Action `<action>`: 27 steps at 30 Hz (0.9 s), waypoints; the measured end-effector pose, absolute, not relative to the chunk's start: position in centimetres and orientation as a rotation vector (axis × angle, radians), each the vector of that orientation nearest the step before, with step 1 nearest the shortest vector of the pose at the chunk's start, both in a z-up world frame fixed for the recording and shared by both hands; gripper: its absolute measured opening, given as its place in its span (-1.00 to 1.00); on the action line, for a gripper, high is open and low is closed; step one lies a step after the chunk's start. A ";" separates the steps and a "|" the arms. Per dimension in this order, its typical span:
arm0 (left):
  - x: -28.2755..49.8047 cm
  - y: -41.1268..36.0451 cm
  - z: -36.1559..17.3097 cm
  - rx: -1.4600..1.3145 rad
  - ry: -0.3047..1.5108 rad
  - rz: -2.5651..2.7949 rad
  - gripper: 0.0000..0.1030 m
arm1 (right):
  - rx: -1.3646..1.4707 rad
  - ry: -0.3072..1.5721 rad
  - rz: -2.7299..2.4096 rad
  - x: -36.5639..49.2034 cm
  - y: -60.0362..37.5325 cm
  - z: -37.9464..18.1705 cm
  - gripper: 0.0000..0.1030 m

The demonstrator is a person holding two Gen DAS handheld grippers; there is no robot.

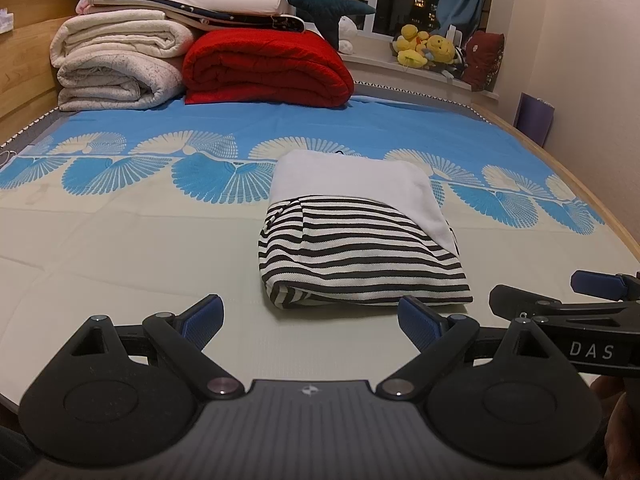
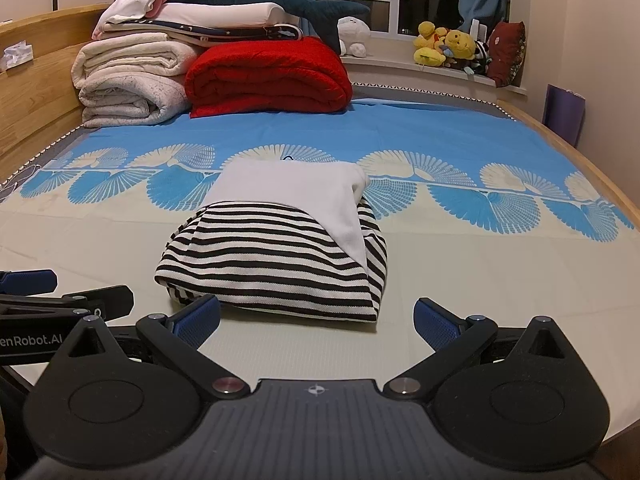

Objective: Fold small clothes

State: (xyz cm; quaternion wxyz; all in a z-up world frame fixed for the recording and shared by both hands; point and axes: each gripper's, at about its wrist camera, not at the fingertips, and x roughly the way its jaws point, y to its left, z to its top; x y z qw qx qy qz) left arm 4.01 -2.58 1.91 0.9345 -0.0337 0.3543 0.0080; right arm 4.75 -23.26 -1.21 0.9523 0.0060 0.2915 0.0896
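Nearest the left wrist camera, the left gripper [image 1: 310, 322] hung low over the bed sheet [image 1: 120, 248] with its blue-padded fingers [image 1: 202, 320] spread wide and nothing between them. The right gripper [image 2: 316, 322] was the same in its own view, fingers apart and empty, and each tool showed at the edge of the other's picture, so the two sat side by side at the near edge of the bed. Just beyond them lay the folded garment [image 1: 360, 256], a compact bundle of black-and-white stripes with a white panel turned over its far and right portion, resting flat on the pale part of the sheet. From the left gripper it lay at about one o'clock, slightly right of the fingers' line; from the right gripper the folded garment [image 2: 276, 256] lay at about eleven o'clock, its near folded edge just ahead of the left finger. Neither tool touched it. Its long axis appeared to run from near to far, away from both cameras, and the right gripper looked marginally closer to the near hem. As a judgement, the fold seemed largely finished. Farther off, at twelve o'clock, stood a red blanket [image 1: 268, 68] beside cream blankets [image 1: 120, 64], and a windowsill with yellow plush toys [image 1: 426, 46] at one o'clock.
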 end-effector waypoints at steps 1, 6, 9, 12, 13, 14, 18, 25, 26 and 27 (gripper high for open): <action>4.0 -2.6 1.9 -0.069 0.725 0.017 0.87 | 0.011 0.593 0.182 4.7 -23.3 -1.2 0.98; 4.0 -2.6 1.9 -0.069 0.724 0.016 0.87 | 0.013 0.593 0.183 4.8 -23.3 -1.2 0.98; 4.0 -2.6 1.9 -0.070 0.725 0.017 0.87 | 0.014 0.593 0.183 4.7 -23.3 -1.2 0.98; 4.0 -2.6 1.9 -0.069 0.724 0.017 0.87 | 0.013 0.593 0.183 4.7 -23.3 -1.2 0.98; 4.0 -2.6 1.9 -0.070 0.724 0.017 0.87 | 0.014 0.593 0.183 4.7 -23.3 -1.2 0.98; 4.0 -2.5 1.9 -0.070 0.725 0.016 0.87 | 0.014 0.593 0.184 4.7 -23.3 -1.2 0.98; 4.0 -2.6 1.9 -0.070 0.725 0.017 0.87 | 0.012 0.594 0.183 4.8 -23.3 -1.2 0.98; 4.0 -2.7 1.8 -0.070 0.728 0.017 0.87 | 0.012 0.595 0.184 4.8 -23.3 -1.1 0.98; 4.0 -2.7 1.7 -0.071 0.729 0.017 0.87 | 0.012 0.596 0.183 4.8 -23.3 -1.1 0.98; 4.0 -2.8 1.7 -0.071 0.730 0.017 0.87 | 0.012 0.597 0.182 4.8 -23.2 -1.3 0.98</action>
